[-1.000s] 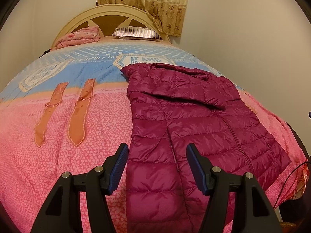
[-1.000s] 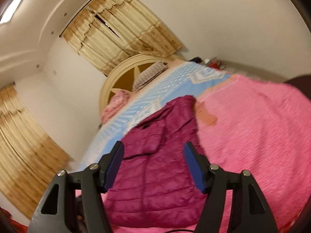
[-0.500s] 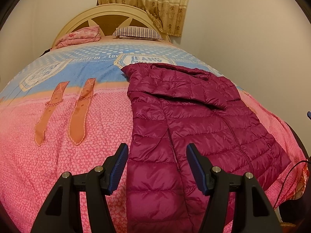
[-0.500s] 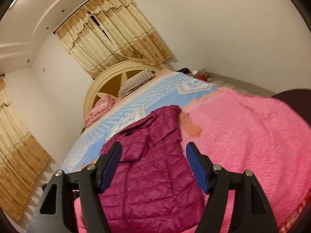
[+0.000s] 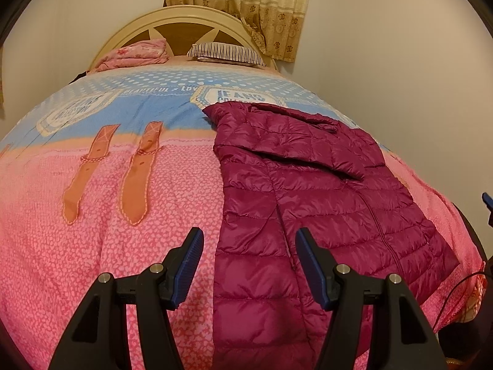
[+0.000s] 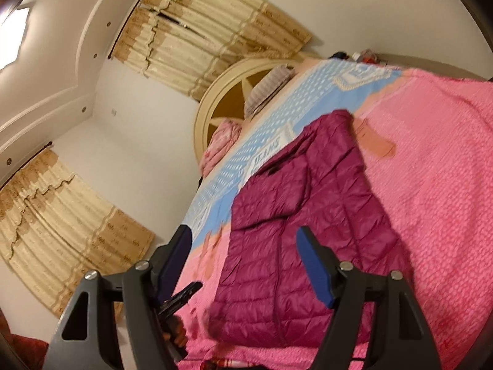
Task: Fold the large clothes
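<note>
Right now I'm looking at a magenta quilted puffer jacket [image 5: 323, 203] spread on the bed [image 5: 92, 215], lying on the pink part of the cover with its collar end reaching onto the blue band toward the headboard [image 5: 185, 21]. Its shell is glossy and stitched in horizontal channels, so it looks puffy and ribbed, with light catching on each ridge. One sleeve is folded across the upper chest as a diagonal flap, and a zipper line runs down the front toward the hem, which lies at the near edge of the bed. From my left wrist view the jacket sits right of centre on the cover; my left gripper [image 5: 249, 265] hovers above the hem area with its jaws apart and only air between the blue pads. From my right wrist view the picture is tilted and somewhat blurred, and the same jacket [image 6: 308, 231] shows from the other side. My right gripper [image 6: 243, 265] has its jaws opening, with nothing clamped between them, above the jacket's lower part. A striped pillow [image 5: 225, 54] and a folded pink blanket [image 5: 135, 54] lie at the headboard, well apart from the jacket.
</note>
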{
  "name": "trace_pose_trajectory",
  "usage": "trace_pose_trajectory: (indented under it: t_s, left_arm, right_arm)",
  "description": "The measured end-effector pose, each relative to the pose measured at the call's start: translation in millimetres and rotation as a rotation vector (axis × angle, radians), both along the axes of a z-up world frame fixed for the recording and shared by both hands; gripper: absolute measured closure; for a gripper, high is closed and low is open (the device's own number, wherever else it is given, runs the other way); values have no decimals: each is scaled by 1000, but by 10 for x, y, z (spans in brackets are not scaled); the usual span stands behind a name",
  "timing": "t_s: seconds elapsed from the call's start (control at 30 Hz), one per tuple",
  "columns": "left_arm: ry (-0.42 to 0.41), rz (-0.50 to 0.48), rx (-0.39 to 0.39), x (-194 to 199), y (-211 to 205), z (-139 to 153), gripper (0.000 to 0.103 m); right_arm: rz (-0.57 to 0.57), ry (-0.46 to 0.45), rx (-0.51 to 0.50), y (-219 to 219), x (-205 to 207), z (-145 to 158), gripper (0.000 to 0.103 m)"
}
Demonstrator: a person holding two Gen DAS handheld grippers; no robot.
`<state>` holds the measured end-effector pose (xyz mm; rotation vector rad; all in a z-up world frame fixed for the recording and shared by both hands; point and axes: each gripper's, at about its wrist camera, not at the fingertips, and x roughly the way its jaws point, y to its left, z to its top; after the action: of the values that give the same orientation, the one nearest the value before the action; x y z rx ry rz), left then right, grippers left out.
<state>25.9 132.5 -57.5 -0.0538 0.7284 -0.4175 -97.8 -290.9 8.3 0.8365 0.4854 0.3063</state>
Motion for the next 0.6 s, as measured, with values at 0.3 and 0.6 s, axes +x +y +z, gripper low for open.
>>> trace_pose_trajectory:
  t_s: [0.3, 0.6]
  left_arm:
    - [27, -27, 33, -104, 32, -155, 40]
    - [48, -19, 41, -176, 78, -248, 40]
  right_arm:
    - [77, 136, -234, 204, -239, -6, 29]
    - [0, 259, -458, 139, -395, -168, 29]
